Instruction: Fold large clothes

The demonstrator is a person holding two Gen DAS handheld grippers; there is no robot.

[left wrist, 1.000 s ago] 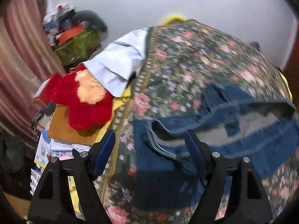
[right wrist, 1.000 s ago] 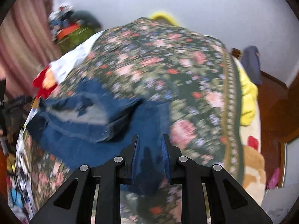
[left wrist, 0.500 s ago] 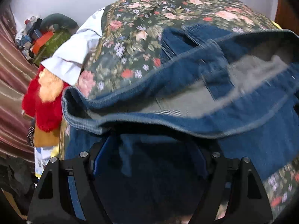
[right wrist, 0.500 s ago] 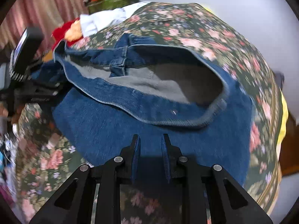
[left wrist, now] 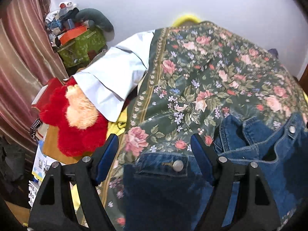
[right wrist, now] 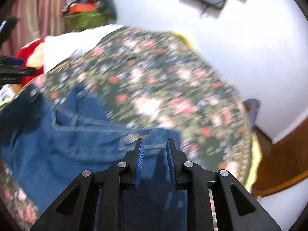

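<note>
A blue denim garment (left wrist: 259,154) with metal buttons lies rumpled on the floral bedspread (left wrist: 211,77). My left gripper (left wrist: 154,146) stands wide open over its left end. A buttoned denim band (left wrist: 163,167) lies between the jaws, and the left pad is clear of the cloth. In the right wrist view the same denim garment (right wrist: 67,138) spreads to the left, blurred by motion. My right gripper (right wrist: 154,144) is shut on a fold of it, with cloth running down between the pads. The left gripper (right wrist: 17,71) shows at that view's far left edge.
A red and cream plush toy (left wrist: 77,115) and a pale blue cloth (left wrist: 115,77) lie at the bed's left edge. Boxes and a green bag (left wrist: 80,46) pile up by the curtain (left wrist: 19,57). A wooden floor (right wrist: 279,163) lies beyond the bed's right side.
Half a second ago the denim filled the left view; now the left gripper is back at its left end. The right gripper has rolled and shifted sideways, still gripping denim.
</note>
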